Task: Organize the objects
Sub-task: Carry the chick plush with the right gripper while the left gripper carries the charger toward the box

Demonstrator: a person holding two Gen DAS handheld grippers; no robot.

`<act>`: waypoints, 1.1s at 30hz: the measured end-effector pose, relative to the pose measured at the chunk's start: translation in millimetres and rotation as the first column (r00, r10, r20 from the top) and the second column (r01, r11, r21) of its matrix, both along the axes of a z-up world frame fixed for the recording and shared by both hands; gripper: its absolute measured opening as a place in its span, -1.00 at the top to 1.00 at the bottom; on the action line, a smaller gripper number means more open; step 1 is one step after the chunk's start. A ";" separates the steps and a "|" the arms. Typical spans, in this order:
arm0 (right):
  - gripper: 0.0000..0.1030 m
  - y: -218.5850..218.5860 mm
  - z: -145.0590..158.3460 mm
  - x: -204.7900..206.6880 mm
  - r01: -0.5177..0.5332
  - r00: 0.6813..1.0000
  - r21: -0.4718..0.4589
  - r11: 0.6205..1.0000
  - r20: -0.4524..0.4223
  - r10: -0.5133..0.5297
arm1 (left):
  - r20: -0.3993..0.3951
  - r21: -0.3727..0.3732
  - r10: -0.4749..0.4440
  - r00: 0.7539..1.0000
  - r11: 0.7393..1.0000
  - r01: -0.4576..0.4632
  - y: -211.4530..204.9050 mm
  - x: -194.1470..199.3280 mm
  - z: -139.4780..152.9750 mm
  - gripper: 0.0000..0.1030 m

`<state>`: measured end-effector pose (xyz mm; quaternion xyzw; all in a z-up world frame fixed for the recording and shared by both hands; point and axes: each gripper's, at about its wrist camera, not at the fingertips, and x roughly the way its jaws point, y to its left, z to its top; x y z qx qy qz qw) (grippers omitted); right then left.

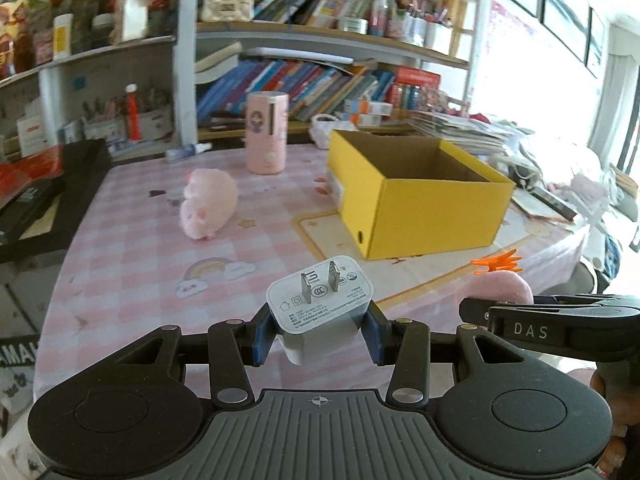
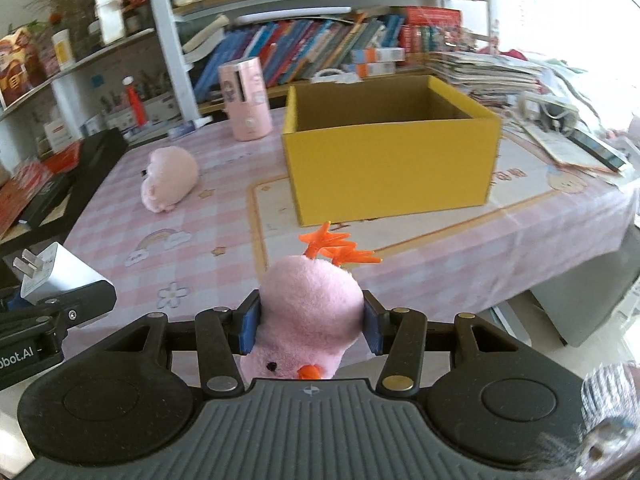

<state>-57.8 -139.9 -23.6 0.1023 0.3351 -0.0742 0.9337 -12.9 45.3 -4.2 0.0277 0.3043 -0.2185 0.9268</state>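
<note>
My left gripper [image 1: 318,332] is shut on a white plug adapter [image 1: 320,304], prongs pointing up, above the near edge of the table. My right gripper [image 2: 312,324] is shut on a pink plush chick [image 2: 310,308] with orange feet, held upside down. The chick [image 1: 502,284] also shows at the right of the left wrist view, and the adapter [image 2: 56,276] at the left of the right wrist view. An open yellow cardboard box [image 1: 416,200] [image 2: 390,160] stands ahead on the pink checked tablecloth. A pink plush pig [image 1: 206,204] [image 2: 170,180] lies left of the box.
A pink cylindrical bottle [image 1: 266,136] [image 2: 246,98] stands behind the pig. Black flat boxes [image 1: 44,200] lie at the table's left edge. Stacked papers and a cable [image 2: 560,120] crowd the right side. Bookshelves [image 1: 320,72] rise behind the table.
</note>
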 end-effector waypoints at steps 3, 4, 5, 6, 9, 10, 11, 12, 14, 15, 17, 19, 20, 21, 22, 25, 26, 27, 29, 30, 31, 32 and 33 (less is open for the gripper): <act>0.09 -9.1 0.5 -3.6 0.029 1.000 -0.001 1.000 -0.002 -0.029 | -0.002 -0.001 -0.031 1.000 1.000 0.031 -11.2 1.9 -0.3 0.16; 0.09 -12.5 0.6 -4.2 0.038 0.999 -0.001 0.999 -0.002 -0.038 | -0.004 -0.001 -0.042 0.999 0.999 0.042 -14.5 2.8 -0.9 0.16; 0.09 -16.0 0.4 -5.0 0.050 0.999 -0.001 0.999 -0.004 -0.050 | -0.005 0.000 -0.054 0.999 0.999 0.054 -18.0 3.0 -1.5 0.15; 0.09 -19.0 0.2 -5.2 0.060 0.998 0.000 0.998 -0.007 -0.060 | -0.006 -0.001 -0.064 0.998 0.998 0.064 -20.8 3.5 -1.7 0.15; 0.09 -27.0 -0.5 -4.9 0.085 0.996 0.004 0.996 -0.016 -0.084 | -0.006 -0.003 -0.078 0.997 0.997 0.078 -26.6 7.0 -1.6 0.15; 0.09 -28.6 -0.3 -4.6 0.089 0.996 0.003 0.996 -0.018 -0.089 | -0.006 -0.005 -0.079 0.997 0.997 0.079 -28.2 8.4 -1.7 0.15; 0.09 -30.3 -0.2 -3.6 0.091 0.996 0.001 0.996 -0.020 -0.091 | -0.008 -0.006 -0.080 0.997 0.997 0.080 -29.9 10.1 -2.3 0.15; 0.09 -31.2 -0.3 -3.0 0.090 0.996 -0.001 0.996 -0.020 -0.090 | -0.010 -0.007 -0.080 0.997 0.997 0.080 -31.1 11.3 -2.6 0.16; 0.09 -32.8 -0.9 -1.2 0.084 0.996 -0.005 0.996 -0.022 -0.084 | -0.015 -0.006 -0.078 0.997 0.997 0.078 -34.1 14.3 -3.4 0.16; 0.09 -33.7 -1.0 0.3 0.080 0.996 -0.007 0.997 -0.023 -0.080 | -0.017 -0.006 -0.077 0.997 0.997 0.077 -35.9 15.6 -3.6 0.16; 0.09 -35.9 -1.4 3.8 0.075 0.997 -0.008 0.997 -0.028 -0.076 | -0.018 -0.007 -0.076 0.997 0.997 0.076 -38.7 18.5 -3.9 0.16; 0.09 -39.1 -2.2 7.1 0.074 0.997 -0.009 0.997 -0.035 -0.074 | -0.021 -0.008 -0.075 0.997 0.997 0.074 -42.3 22.1 -4.0 0.15; 0.09 -41.3 -2.6 9.2 0.074 0.997 -0.009 0.997 -0.038 -0.074 | -0.022 -0.009 -0.075 0.997 0.997 0.074 -44.2 23.9 -4.2 0.15; 0.09 -42.5 -2.8 10.9 0.073 0.996 -0.009 0.997 -0.040 -0.074 | -0.023 -0.009 -0.075 0.997 0.997 0.075 -46.4 25.8 -4.3 0.15; 0.09 -44.7 -2.9 12.9 0.073 0.996 -0.009 0.997 -0.042 -0.073 | -0.023 -0.009 -0.075 0.997 0.997 0.075 -48.8 27.4 -4.3 0.16; 0.09 -51.4 -3.1 18.2 0.073 0.996 -0.009 0.997 -0.045 -0.074 | -0.020 -0.008 -0.082 0.996 0.997 0.081 -57.7 32.2 -3.7 0.15; 0.09 -54.8 -2.9 20.3 0.075 0.996 -0.008 0.997 -0.046 -0.076 | -0.017 -0.007 -0.085 0.996 0.996 0.085 -61.0 33.7 -3.0 0.16; 0.09 -58.0 -2.4 22.5 0.078 0.996 -0.007 0.997 -0.046 -0.078 | -0.013 -0.006 -0.089 0.996 0.996 0.089 -64.7 35.6 -2.3 0.15; 0.09 -65.6 -0.4 27.0 0.084 0.996 -0.006 0.996 -0.040 -0.084 | 0.003 -0.006 -0.093 0.996 0.996 0.093 -72.2 40.0 0.0 0.15; 0.09 -69.7 1.4 29.9 0.086 0.996 -0.006 0.996 -0.033 -0.086 | 0.013 -0.007 -0.093 0.996 0.996 0.093 -75.7 42.5 1.3 0.15; 0.09 -73.1 3.1 33.1 0.086 0.996 -0.008 0.996 -0.026 -0.086 | 0.025 -0.009 -0.091 0.996 0.996 0.091 -79.1 45.0 3.4 0.15; 0.09 -77.2 5.4 36.9 0.084 0.996 -0.012 0.996 -0.017 -0.084 | 0.039 -0.011 -0.087 0.995 0.996 0.088 -82.8 48.1 5.9 0.16; 0.09 -81.0 7.6 40.4 0.081 0.997 -0.017 0.997 -0.006 -0.081 | 0.054 -0.012 -0.084 0.995 0.996 0.084 -86.6 51.7 8.5 0.16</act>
